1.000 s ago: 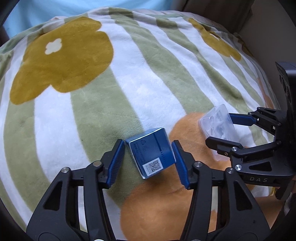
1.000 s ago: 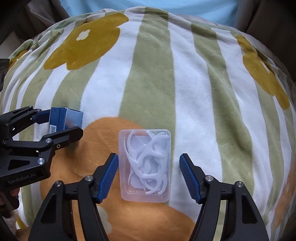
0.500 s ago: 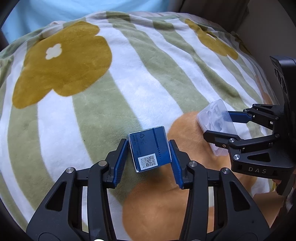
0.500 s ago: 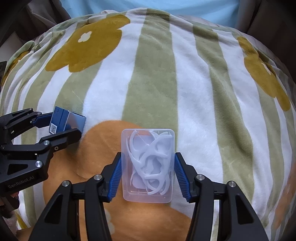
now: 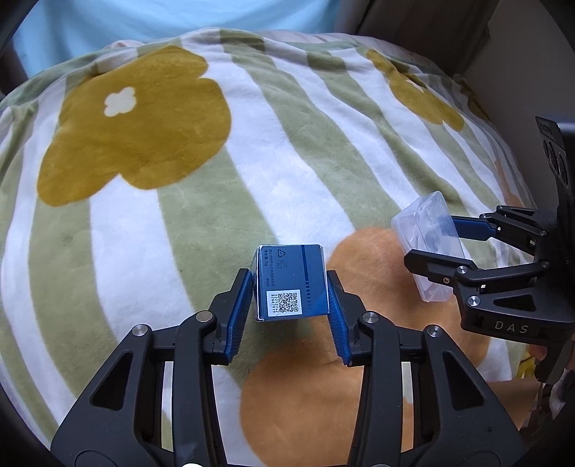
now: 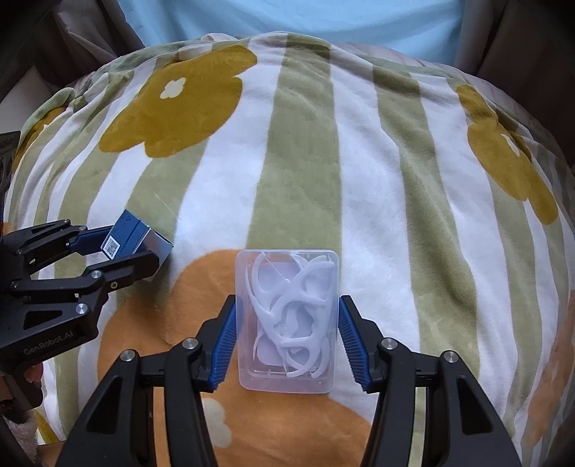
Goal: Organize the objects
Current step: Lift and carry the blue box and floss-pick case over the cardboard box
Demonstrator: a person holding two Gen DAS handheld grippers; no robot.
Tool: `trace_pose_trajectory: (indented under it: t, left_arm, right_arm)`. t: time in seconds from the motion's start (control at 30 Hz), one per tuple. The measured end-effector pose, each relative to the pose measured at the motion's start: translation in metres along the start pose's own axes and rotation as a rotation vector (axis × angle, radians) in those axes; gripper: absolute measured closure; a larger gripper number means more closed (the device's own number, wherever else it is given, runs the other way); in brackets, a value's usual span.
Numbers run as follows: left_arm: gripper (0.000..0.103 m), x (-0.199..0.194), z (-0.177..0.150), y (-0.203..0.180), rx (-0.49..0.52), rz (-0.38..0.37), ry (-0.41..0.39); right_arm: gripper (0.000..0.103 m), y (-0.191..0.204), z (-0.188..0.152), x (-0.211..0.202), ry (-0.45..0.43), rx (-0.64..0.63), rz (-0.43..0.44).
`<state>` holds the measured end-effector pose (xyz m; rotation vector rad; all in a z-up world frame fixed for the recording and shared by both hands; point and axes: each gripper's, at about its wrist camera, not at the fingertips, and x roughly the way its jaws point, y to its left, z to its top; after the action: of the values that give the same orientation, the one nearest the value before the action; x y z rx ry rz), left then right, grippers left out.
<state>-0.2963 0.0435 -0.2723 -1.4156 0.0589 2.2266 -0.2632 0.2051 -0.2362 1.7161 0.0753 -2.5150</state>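
Observation:
My left gripper (image 5: 291, 287) is shut on a small blue box (image 5: 291, 282) with a QR code and holds it above the blanket. It also shows in the right wrist view (image 6: 138, 240) at the left, inside the left gripper (image 6: 118, 251). My right gripper (image 6: 286, 323) is shut on a clear plastic case of white floss picks (image 6: 287, 319), lifted off the blanket. In the left wrist view the case (image 5: 427, 248) sits in the right gripper (image 5: 442, 251) at the right.
A plush blanket (image 5: 251, 161) with green and white stripes, mustard flowers and orange flowers covers the soft surface. A light blue cloth (image 6: 287, 18) lies at the far edge. Dark furniture edges stand at both far corners.
Both grippers closed on their objects: the left on the blue box, the right on the floss pick case. Both objects have since been lifted off the blanket, and the box has turned straight.

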Motion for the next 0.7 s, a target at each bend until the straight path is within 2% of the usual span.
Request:
trace_pose_trajectory:
  t: [0.3,0.53,0.7]
  left_arm:
    - [0.066,-0.046,0.004,-0.01,-0.006,-0.003,-0.067]
    - [0.066,-0.099,-0.002,-0.024,-0.028,0.018,-0.127]
    - [0.066,-0.145,-0.02,-0.04,-0.042,0.032,-0.166]
  right_arm:
    - [0.053,0.001,0.006,-0.034,-0.041,-0.016,0.004]
    - [0.053,0.008,0.004,-0.081,-0.098,-0.047,0.008]
    - [0.053,0.018,-0.01,-0.124,-0.131,-0.081,0.017]
